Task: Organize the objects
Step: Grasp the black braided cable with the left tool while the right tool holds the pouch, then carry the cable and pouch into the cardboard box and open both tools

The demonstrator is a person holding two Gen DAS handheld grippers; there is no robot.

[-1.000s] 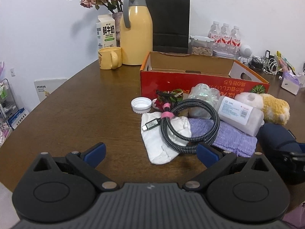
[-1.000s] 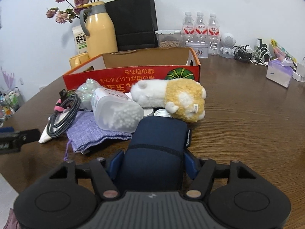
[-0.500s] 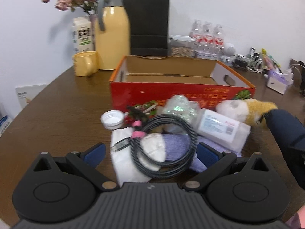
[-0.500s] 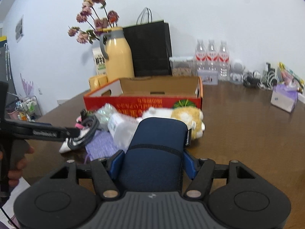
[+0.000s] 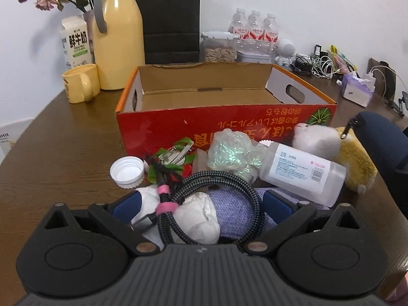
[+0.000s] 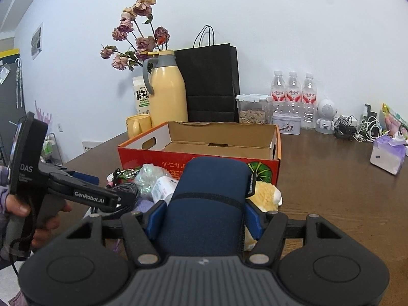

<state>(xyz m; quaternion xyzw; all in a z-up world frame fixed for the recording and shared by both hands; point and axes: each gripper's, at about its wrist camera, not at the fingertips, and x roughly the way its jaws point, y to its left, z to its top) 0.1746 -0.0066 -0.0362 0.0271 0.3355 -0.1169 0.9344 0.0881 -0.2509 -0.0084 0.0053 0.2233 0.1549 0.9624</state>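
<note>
Navy-blue padded case (image 6: 206, 204) sits clamped in the right gripper (image 6: 204, 216), lifted toward the empty cardboard box (image 6: 224, 137) at twelve o'clock, a carry needing clearance over its red wall, while the left gripper (image 5: 197, 205) gapes around the braided cable (image 5: 216, 199).

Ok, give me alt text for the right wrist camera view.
The right gripper is shut on a navy zip case, held in front of an empty red cardboard box on a brown table. At left, a hand holds the left gripper over a coiled cable.
</note>
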